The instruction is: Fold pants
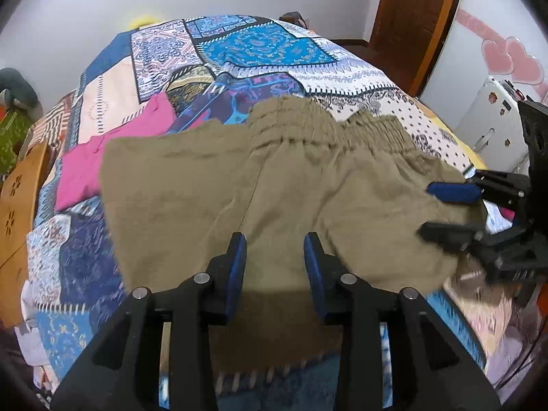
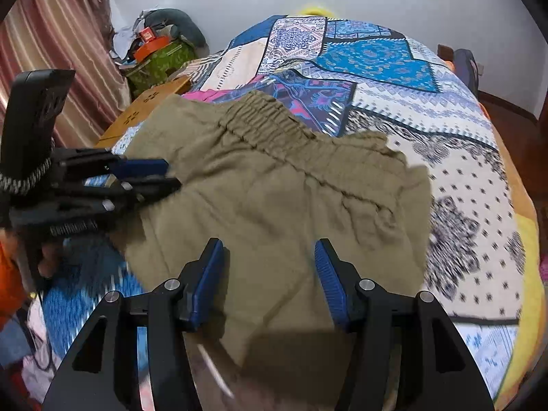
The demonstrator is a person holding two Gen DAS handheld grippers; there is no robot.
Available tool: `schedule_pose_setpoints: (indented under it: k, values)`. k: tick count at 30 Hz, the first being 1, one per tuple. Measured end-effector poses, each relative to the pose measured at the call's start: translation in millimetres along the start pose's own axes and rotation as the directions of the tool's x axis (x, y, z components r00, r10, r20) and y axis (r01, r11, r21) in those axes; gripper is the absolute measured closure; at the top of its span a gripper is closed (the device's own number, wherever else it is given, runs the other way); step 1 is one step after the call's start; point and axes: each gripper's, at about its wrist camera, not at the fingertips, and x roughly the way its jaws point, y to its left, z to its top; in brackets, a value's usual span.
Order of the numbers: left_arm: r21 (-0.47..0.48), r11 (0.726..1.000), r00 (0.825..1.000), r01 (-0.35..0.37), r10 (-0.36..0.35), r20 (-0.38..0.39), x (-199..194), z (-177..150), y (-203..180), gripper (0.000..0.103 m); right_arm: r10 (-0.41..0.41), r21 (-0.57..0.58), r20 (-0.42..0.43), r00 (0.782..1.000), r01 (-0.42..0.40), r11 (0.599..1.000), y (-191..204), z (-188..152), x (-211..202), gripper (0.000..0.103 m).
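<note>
Khaki pants [image 1: 274,185] with a gathered elastic waistband [image 1: 308,126] lie folded on the patchwork bedspread [image 1: 260,48]; they also show in the right wrist view [image 2: 274,188]. My left gripper [image 1: 275,239] is open, its blue pads [image 1: 236,267] just above the near edge of the pants, holding nothing. My right gripper [image 2: 270,243] is open over the near part of the pants, also empty. Each gripper shows in the other's view: the right one [image 1: 441,209] at the pants' right edge, the left one [image 2: 167,174] at their left edge.
A pink garment [image 1: 113,157] lies on the bed left of the pants. A wooden chair [image 1: 17,205] stands at the bed's left side, with cluttered items [image 2: 157,54] behind it. A wooden door [image 1: 411,17] and a white cabinet [image 1: 493,120] are to the right.
</note>
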Motion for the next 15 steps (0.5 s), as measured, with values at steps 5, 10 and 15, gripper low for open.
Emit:
schedule_pose_setpoints:
  k: [5,10,15]
  values:
    - [0.026,0.999,0.999,-0.032,0.032,-0.002,-22,-28,6,0.067,-0.014,0.034,0.013,1.0,0.013,0.999,-9,-20,-26,0.05]
    - [-0.015,0.994,0.994,-0.108,0.107,-0.02,-37,-47,24,0.064,-0.075,0.03,0.01,0.997,0.074,0.997,-11,-35,-43,0.05]
    - [-0.126,0.987,0.995,-0.104,0.101,-0.025,-53,-48,55,0.064,-0.151,0.049,0.014,0.988,0.151,0.987,-22,-38,-55,0.043]
